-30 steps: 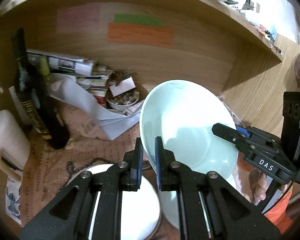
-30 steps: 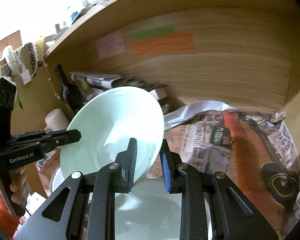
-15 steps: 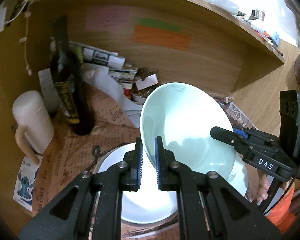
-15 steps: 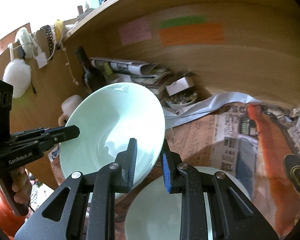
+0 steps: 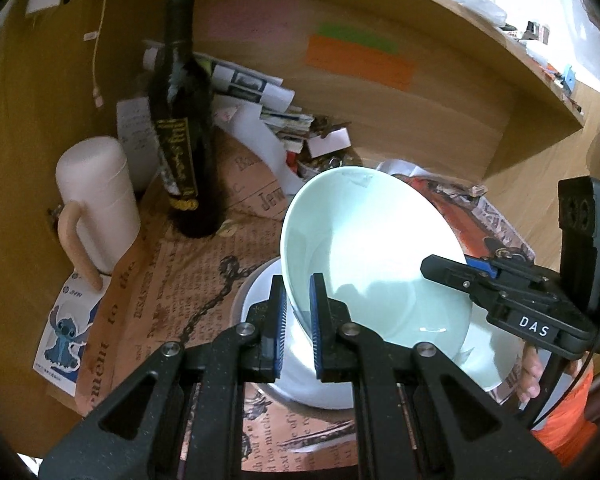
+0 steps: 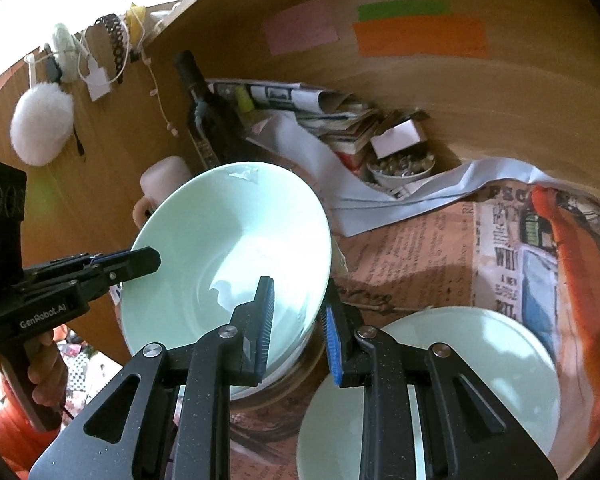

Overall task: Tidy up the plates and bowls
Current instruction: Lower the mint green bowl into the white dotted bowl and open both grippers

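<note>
A pale green bowl (image 5: 364,264) is held tilted above the table by both grippers. My left gripper (image 5: 298,320) is shut on its near-left rim. My right gripper (image 6: 298,320) is shut on the opposite rim; the bowl also shows in the right wrist view (image 6: 228,248). Under the bowl lies a white plate (image 5: 320,392) on the newspaper. A second pale green dish (image 6: 472,360) lies flat to the right of it, below my right gripper.
A dark wine bottle (image 5: 184,140) and a white mug (image 5: 96,204) stand at the left. Folded papers and a small bowl of bits (image 6: 400,168) lie against the wooden back wall (image 5: 420,92). Printed newspaper (image 6: 512,240) covers the table.
Both grippers have lifted and drawn the bowl back toward me; more of the table, the bottle and the plates below now show.
</note>
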The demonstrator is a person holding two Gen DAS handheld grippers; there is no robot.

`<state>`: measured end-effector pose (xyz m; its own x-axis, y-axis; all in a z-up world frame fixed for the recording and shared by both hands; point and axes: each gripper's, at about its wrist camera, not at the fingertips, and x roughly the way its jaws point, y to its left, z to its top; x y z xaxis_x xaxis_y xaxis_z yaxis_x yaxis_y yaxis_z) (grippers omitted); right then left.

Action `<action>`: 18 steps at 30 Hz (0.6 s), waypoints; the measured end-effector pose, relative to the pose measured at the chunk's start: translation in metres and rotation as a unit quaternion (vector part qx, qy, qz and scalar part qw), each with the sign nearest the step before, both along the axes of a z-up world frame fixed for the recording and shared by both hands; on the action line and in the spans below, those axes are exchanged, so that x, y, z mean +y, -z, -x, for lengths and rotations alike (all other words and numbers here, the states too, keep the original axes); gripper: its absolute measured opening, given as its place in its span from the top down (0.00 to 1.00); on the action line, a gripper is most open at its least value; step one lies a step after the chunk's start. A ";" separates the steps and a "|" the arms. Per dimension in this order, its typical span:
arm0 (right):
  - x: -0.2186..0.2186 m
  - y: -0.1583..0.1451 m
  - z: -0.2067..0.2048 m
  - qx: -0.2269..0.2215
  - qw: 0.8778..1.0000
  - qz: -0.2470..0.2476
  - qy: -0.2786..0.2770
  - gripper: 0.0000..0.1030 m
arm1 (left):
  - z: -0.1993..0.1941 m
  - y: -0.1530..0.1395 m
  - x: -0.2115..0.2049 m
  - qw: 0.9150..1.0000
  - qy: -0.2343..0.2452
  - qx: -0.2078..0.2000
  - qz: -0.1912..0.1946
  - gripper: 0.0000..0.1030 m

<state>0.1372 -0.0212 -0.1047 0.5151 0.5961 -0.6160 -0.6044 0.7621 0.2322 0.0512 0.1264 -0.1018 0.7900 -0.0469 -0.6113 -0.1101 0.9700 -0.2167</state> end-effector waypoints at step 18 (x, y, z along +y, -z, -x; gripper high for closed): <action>0.019 0.019 -0.001 0.017 0.999 0.028 -0.008 0.79 | 0.001 0.038 0.011 0.999 -0.013 0.036 0.013 0.91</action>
<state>0.1380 -0.0027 -0.1238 0.4840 0.5683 -0.6654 -0.6083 0.7651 0.2111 0.0499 0.1370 -0.1398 0.7457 -0.0425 -0.6650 -0.1518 0.9609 -0.2316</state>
